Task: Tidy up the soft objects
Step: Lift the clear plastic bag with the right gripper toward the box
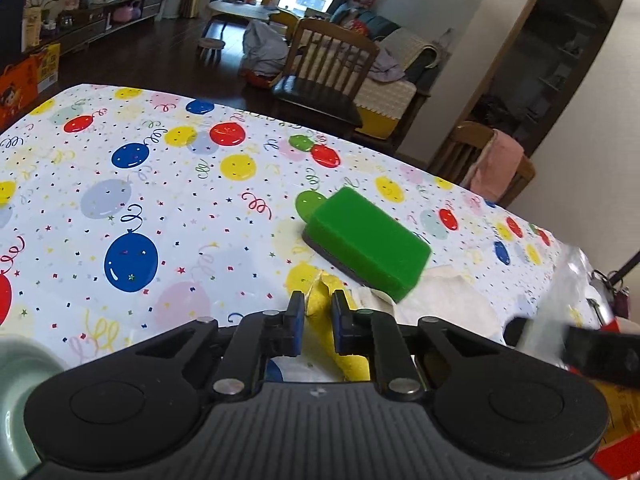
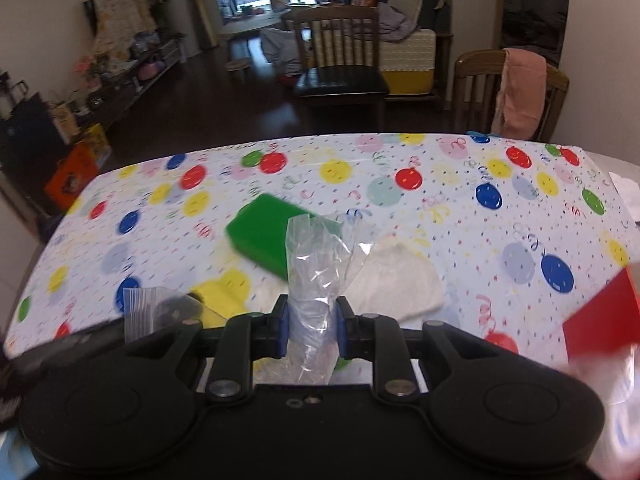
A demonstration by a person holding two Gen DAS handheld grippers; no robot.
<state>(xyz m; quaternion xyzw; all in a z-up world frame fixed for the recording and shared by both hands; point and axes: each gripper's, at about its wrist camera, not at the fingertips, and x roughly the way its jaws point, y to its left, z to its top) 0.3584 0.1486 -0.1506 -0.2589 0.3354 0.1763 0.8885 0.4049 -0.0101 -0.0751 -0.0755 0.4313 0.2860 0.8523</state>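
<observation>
Clear, crinkled plastic fills the gap of the right gripper: its blue-padded fingers stand narrowly apart and pinch a bunched part of a transparent zip bag, which rises above the tips and hides part of the green sponge behind it. Nothing can be made out inside the bag.

The left gripper has its fingers drawn close together on a fold of yellow cloth, which runs up between the pads and down under the tool. In the left wrist view the cloth lies on the balloon-print tablecloth, partly over a white cloth, and the green sponge sits just beyond both, a dark scouring layer underneath.

The right wrist view shows what the left cannot: the zip strip of the bag at the lower left, beside the dark blurred shape of the other tool, and a red box at the right edge of the table. It also shows the white cloth just right of the sponge and the yellow cloth to its left.

The left wrist view alone shows a pale green bowl rim at the lower left, and the bag as a blurred translucent streak at the right. Both views show wooden chairs beyond the table.
</observation>
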